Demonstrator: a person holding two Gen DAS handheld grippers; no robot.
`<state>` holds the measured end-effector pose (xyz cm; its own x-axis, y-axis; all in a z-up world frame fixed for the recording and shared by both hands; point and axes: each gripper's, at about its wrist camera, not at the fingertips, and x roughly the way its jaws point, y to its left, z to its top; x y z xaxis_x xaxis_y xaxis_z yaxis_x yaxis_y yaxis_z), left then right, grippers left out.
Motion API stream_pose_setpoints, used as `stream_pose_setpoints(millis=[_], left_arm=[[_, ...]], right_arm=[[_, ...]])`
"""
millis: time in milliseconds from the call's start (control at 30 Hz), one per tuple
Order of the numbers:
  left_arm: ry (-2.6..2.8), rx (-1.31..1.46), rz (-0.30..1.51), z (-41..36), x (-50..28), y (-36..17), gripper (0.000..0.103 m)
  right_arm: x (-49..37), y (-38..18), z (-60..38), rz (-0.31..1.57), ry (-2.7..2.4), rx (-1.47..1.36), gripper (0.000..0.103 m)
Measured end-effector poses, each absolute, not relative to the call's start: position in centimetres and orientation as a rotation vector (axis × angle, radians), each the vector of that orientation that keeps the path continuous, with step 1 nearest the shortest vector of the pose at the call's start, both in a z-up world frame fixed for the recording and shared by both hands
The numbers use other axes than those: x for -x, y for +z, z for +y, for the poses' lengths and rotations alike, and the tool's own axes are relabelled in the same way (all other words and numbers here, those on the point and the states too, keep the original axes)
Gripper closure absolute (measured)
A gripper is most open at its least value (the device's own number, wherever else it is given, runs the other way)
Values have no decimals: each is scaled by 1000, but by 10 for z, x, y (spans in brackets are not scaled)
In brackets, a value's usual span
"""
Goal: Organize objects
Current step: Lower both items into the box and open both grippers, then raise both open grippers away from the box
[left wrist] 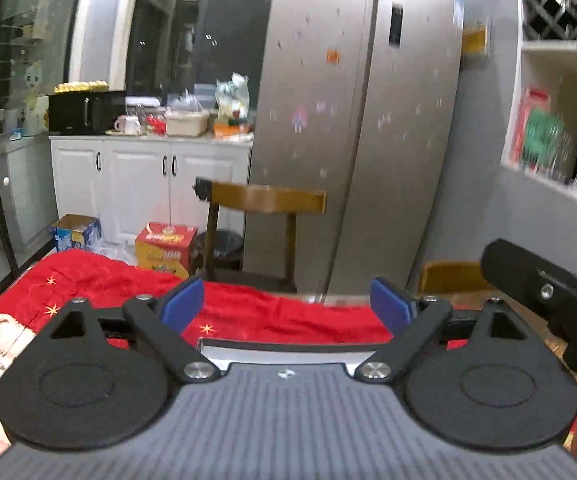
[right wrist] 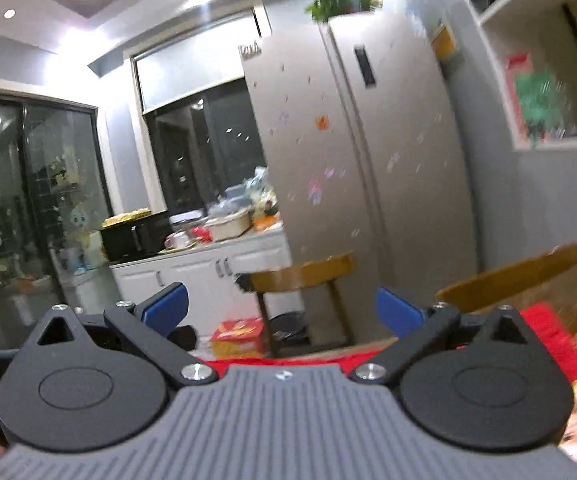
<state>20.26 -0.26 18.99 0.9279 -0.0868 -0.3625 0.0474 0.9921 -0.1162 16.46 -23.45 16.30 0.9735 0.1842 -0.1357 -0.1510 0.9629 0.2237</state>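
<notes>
My left gripper (left wrist: 287, 305) is open, its blue pads (left wrist: 182, 304) wide apart with nothing between them, held above a table covered by a red Christmas cloth (left wrist: 88, 280). A thin white edge (left wrist: 284, 350) shows just below the pads; what it belongs to I cannot tell. The black body of the other gripper (left wrist: 548, 296) enters at the right. In the right wrist view my right gripper (right wrist: 281, 309) is also open and empty, raised and pointing across the room, with only a strip of the red cloth (right wrist: 544, 328) below it. No loose task object is visible in either view.
A wooden chair (left wrist: 266, 200) stands beyond the table, in front of a silver fridge (left wrist: 352, 120). Red and yellow box (left wrist: 166, 246) and blue box (left wrist: 75, 232) sit on the floor. White cabinets (left wrist: 144, 176) carry a cluttered counter. Wall shelves (left wrist: 556, 120) are on the right.
</notes>
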Motion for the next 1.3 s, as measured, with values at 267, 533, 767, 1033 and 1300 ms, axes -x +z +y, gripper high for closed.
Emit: stream_pose_setpoints(millis=[267, 533, 767, 1033, 1300], left_arm=[[-39, 0, 174, -4, -86, 220, 6], [98, -135, 13, 0, 22, 144, 2], [57, 44, 96, 25, 35, 93, 3], [16, -56, 233, 15, 1, 46, 2], [-8, -17, 488, 26, -44, 9, 2]], right_arm=[[-90, 186, -246, 126, 95, -126, 0], [-61, 133, -250, 154, 119, -80, 0], [-63, 70, -234, 242, 168, -114, 0], [-60, 22, -226, 305, 102, -42, 0], [-64, 2, -226, 366, 29, -56, 0]])
